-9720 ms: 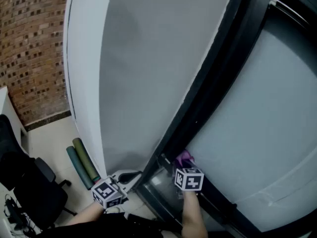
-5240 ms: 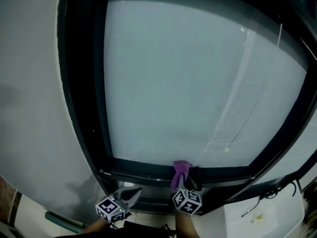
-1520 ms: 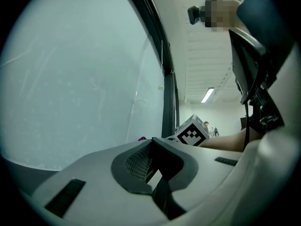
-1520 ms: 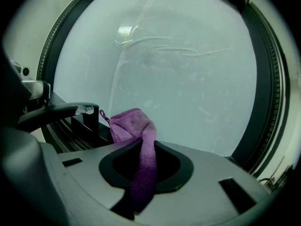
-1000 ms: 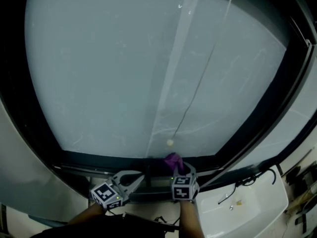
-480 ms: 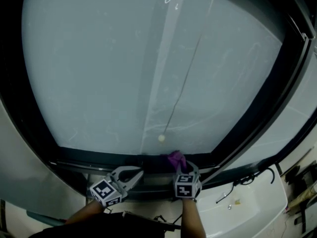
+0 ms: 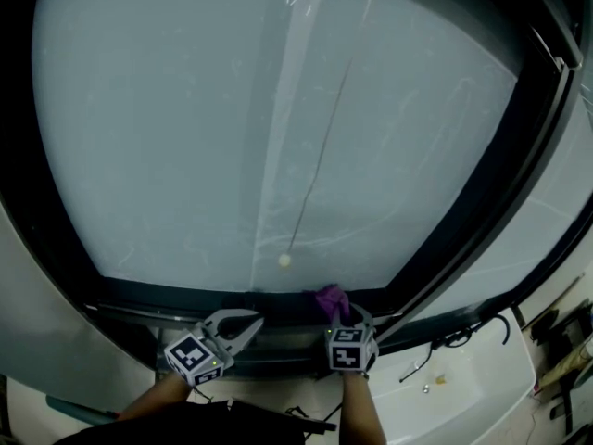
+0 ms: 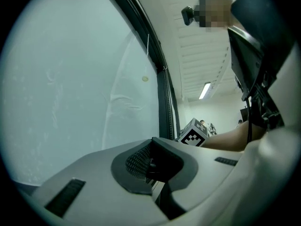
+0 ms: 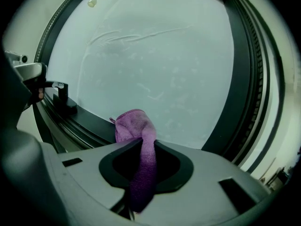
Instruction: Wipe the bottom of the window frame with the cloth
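Observation:
A purple cloth [image 7: 331, 298] [image 9: 137, 126] is bunched against the dark bottom rail of the window frame [image 7: 185, 297] [image 9: 89, 122], just below the frosted glass. My right gripper [image 7: 339, 316] [image 9: 143, 146] is shut on the cloth; a strip of it runs back through the jaws. In the head view my left gripper [image 7: 245, 322] hovers to the left, in front of the rail and apart from the cloth. It is shut with nothing in it in the left gripper view [image 8: 153, 150].
A blind cord ending in a small bead [image 7: 284, 260] hangs before the glass just left of the cloth. A dark mullion [image 7: 482, 193] rises to the right. A small black latch [image 9: 61, 99] sits on the rail. A white ledge with a cable [image 7: 463, 387] lies lower right.
The right gripper has slid the cloth rightward along the bottom rail, from the left corner earlier to past the cord bead now. The left gripper followed alongside, still shut.

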### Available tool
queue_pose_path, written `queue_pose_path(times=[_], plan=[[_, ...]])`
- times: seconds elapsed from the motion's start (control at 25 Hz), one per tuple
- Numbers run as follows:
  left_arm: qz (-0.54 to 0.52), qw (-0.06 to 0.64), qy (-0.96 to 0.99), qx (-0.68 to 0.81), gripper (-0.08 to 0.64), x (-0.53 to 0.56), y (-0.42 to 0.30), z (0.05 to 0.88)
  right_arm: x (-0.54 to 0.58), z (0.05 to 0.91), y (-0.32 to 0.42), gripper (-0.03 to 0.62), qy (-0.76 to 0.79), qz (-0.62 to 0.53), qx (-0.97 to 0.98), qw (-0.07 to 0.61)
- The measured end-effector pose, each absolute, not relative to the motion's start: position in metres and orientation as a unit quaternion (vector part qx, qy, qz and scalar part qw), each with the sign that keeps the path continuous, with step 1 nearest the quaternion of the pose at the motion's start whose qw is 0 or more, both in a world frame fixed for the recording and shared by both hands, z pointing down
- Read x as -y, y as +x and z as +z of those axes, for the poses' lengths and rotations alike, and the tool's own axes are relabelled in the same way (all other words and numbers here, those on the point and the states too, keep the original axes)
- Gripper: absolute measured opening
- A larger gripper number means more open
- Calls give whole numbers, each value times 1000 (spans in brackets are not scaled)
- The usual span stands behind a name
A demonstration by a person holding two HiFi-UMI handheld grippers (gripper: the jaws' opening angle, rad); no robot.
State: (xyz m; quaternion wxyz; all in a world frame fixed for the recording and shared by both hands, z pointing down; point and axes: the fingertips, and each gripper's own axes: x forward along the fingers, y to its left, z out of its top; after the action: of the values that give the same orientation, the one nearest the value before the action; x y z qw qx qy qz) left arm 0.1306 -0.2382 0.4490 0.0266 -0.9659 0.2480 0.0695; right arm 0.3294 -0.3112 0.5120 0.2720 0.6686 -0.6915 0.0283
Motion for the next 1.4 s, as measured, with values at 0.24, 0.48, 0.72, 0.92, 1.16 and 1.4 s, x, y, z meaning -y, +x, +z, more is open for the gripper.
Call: queue_pose_path(times=[0.24,0.48,0.72,0.92,1.16,1.4], plan=[[76,31,-966,-244,2,239,129,449,312,512,349,75,674,27,686,274],[94,27,-963,-251,2,240,127,449,315,513,375,75,689,31,670,275],[100,13,-965,-243,2,238,127,449,315,514,395,75,702,37,657,273],[100,9,-965,-241,2,239,127,448,317,513,408,75,713,40,645,272],[99,13,-967,-235,2,238,128,449,318,514,422,75,726,45,633,264],[103,20,-966,-236,2,238,127,448,319,515,443,75,741,54,615,264]])
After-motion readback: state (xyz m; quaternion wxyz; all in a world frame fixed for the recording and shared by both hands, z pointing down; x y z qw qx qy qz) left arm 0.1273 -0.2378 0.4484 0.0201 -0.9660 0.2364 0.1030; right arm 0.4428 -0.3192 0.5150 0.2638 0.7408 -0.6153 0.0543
